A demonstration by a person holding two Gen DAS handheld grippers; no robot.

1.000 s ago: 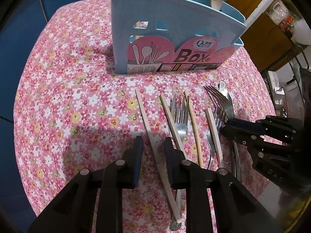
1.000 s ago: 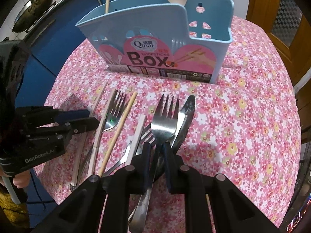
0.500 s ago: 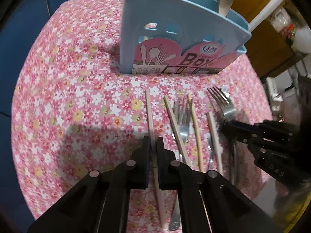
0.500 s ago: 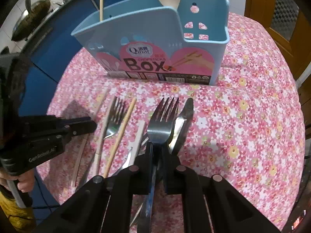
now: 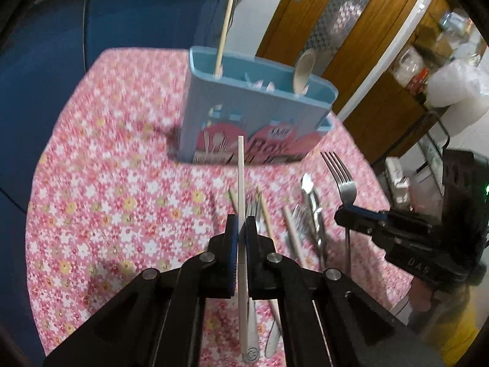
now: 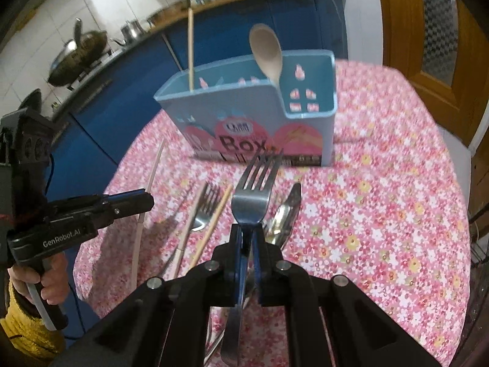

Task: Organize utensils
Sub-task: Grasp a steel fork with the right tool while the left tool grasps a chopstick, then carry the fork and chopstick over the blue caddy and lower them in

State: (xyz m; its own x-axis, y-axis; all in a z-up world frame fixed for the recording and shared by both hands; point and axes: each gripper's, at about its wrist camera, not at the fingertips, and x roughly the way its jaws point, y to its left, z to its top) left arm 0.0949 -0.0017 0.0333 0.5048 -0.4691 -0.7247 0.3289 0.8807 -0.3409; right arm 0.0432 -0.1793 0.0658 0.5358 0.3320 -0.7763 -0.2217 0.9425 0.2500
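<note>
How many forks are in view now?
3. The lifted fork is in the right gripper; the second fork lies on the tablecloth just beyond the left gripper; the third fork lies to its right. Others may be hidden.

The left tongs point(image 5: 240, 224), at lower centre of the left view, are clamped on a white chopstick point(image 5: 240, 177). The right tongs point(image 6: 248, 233), lower centre, pinch a steel fork point(image 6: 255, 189). Both tilt downward.
</note>
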